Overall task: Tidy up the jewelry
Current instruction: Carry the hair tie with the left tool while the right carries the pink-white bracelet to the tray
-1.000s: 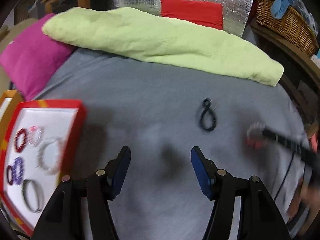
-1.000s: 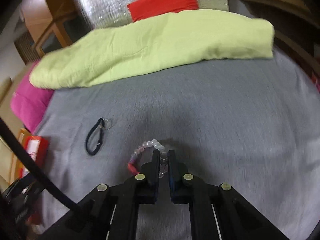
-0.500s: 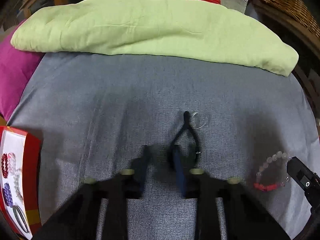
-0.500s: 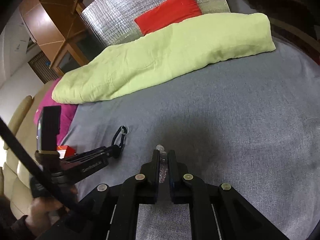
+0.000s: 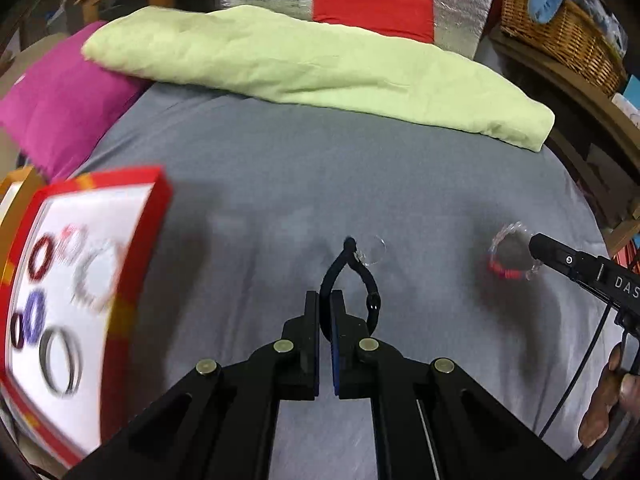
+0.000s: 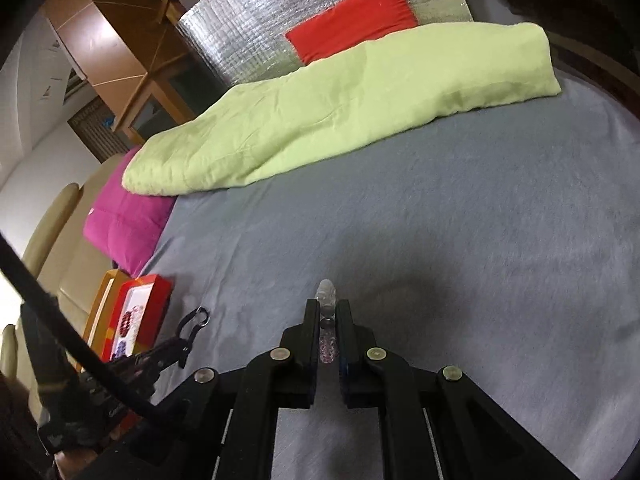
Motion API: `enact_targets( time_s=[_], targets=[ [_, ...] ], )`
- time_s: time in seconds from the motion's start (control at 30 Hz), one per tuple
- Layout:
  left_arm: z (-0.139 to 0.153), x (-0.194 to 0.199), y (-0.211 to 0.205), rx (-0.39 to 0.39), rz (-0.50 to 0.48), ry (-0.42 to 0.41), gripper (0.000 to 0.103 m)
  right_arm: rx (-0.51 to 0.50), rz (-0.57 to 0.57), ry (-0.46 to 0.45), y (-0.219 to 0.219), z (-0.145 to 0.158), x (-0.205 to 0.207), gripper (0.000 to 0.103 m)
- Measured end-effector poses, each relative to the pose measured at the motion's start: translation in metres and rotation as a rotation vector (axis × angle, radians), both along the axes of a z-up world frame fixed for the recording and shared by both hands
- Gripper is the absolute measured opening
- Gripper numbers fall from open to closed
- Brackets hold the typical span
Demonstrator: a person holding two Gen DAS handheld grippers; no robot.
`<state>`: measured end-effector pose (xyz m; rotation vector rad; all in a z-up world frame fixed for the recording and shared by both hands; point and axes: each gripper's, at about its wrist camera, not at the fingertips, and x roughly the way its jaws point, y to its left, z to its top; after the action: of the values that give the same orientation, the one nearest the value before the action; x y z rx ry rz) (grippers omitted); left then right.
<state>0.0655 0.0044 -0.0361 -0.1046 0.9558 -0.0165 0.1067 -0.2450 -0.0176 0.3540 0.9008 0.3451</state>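
My left gripper [image 5: 325, 300] is shut on a black cord bracelet [image 5: 362, 276] with a clear ring, held above the grey bed cover [image 5: 280, 184]. My right gripper [image 6: 329, 308] is shut on a clear bead bracelet [image 6: 327, 332]; in the left wrist view that bracelet [image 5: 506, 256] has a red section and hangs from the right gripper's tip. A red-rimmed white tray [image 5: 92, 216] at the left holds several bracelets and rings. The tray also shows in the right wrist view [image 6: 140, 292], beside the black cord bracelet [image 6: 192, 322].
A light green folded blanket [image 5: 312, 64] lies across the far side of the bed. A magenta pillow [image 5: 60, 108] sits at the left. A wicker basket [image 5: 560, 36] stands on a wooden shelf at the right. A silver and red cushion [image 5: 372, 12] is behind the blanket.
My left gripper went from open to shut on the black cord bracelet and lifted it toward the tray side. My right gripper raised the bead bracelet off the bed.
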Motion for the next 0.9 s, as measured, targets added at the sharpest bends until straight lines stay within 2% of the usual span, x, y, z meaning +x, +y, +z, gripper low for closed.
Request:
enact_targets(
  time_s=[0.1,0.4,0.57,0.9],
  targets=[
    [0.002,-0.023,0.016,-0.016,0.031,-0.017,0.005,0.0,0.016,0.012,0.009,0.0,-0.017,0.009],
    [0.014,-0.044,0.049,-0.043,0.088,-0.056,0.005,-0.005,0.052,-0.003,0.036,0.021,-0.056,0.009],
    [0.021,-0.054,0.058,-0.059,0.114,-0.073,0.005,-0.035,0.084,-0.018,0.057,0.033,-0.067,0.009],
    [0.024,-0.067,0.073,-0.078,0.146,-0.087,0.005,-0.082,0.114,-0.016,0.079,0.037,-0.076,0.009]
  ],
)
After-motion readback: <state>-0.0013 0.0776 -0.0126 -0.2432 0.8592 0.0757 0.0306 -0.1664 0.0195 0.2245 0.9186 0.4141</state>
